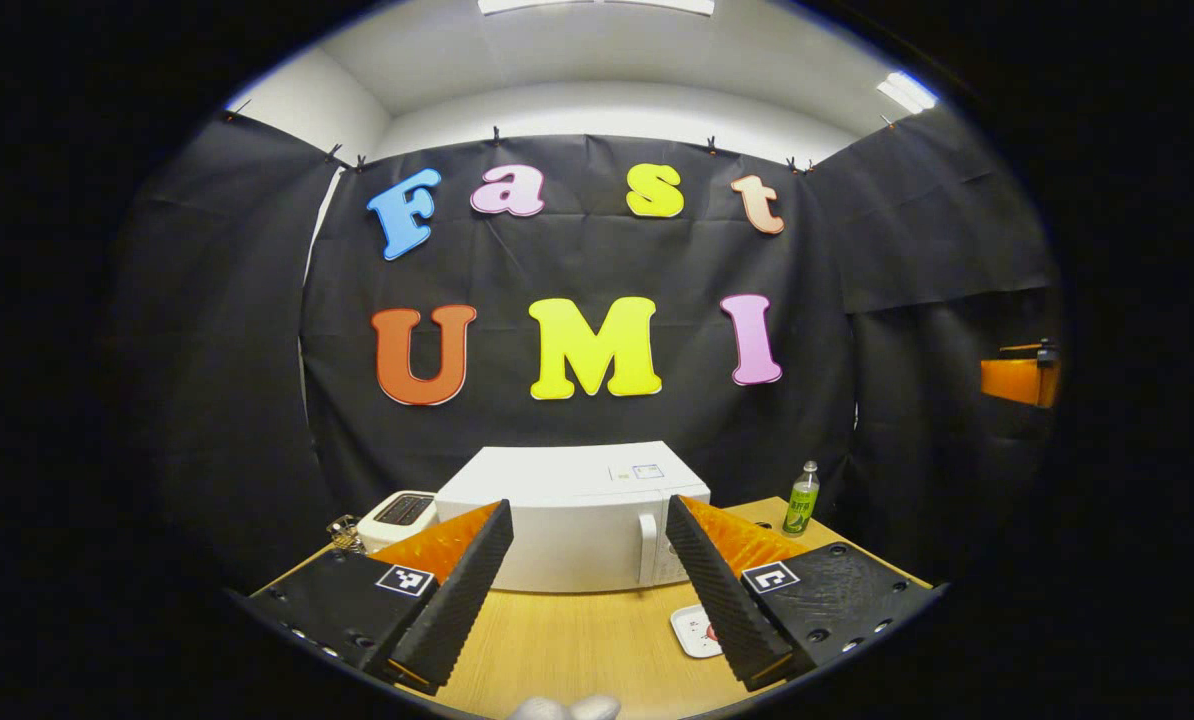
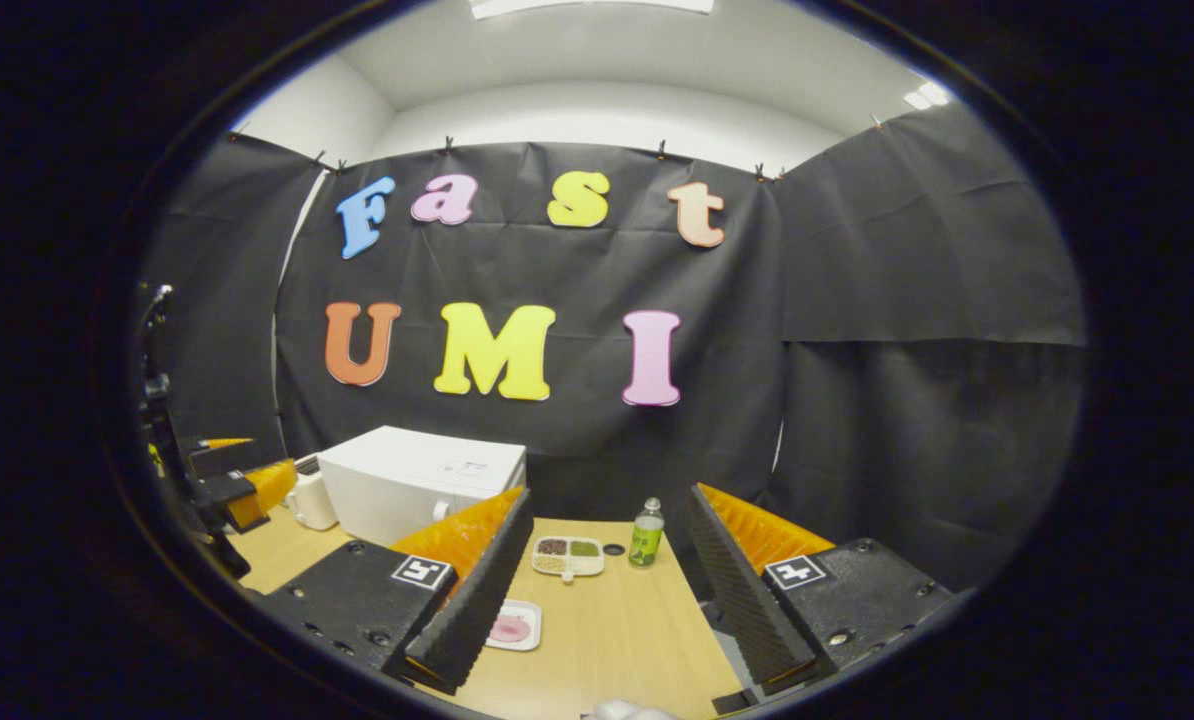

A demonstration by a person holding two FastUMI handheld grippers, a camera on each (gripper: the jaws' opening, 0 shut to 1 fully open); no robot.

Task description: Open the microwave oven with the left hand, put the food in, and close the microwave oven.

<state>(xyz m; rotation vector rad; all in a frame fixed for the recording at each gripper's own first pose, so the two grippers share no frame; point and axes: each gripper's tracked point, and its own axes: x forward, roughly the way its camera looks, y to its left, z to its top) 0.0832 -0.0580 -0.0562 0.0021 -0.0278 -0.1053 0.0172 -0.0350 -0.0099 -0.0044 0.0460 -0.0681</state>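
While both grippers hang above the near edge of the wooden table (image 1: 577,640), the white microwave oven (image 1: 572,520) stands at the far side of it, against the black cloth wall, with its door shut. In the left gripper view the left gripper (image 1: 589,585) has its jaws wide apart and holds nothing; the oven lies straight ahead, seen between the two fingers and well apart from them, with its vertical door handle (image 1: 645,548) just beside the inner edge of the right finger in the picture. A white toaster (image 1: 397,517) stands just beside the oven, toward the far left corner of the table, and a green drink bottle (image 1: 801,500) stands near the far right corner.

The food is a pink piece on a small white square plate (image 2: 513,625), which lies on the table in front of the oven. In the right gripper view the right gripper (image 2: 597,590) also has its jaws apart and empty, and this plate lies low at the left finger, partly hidden behind it; I cannot tell if they touch. Farther back, between the fingers, is a white divided tray (image 2: 568,555) with dark, green and pale fillings, and the bottle stands beside it. The left gripper shows at the left edge of this view, near the toaster.
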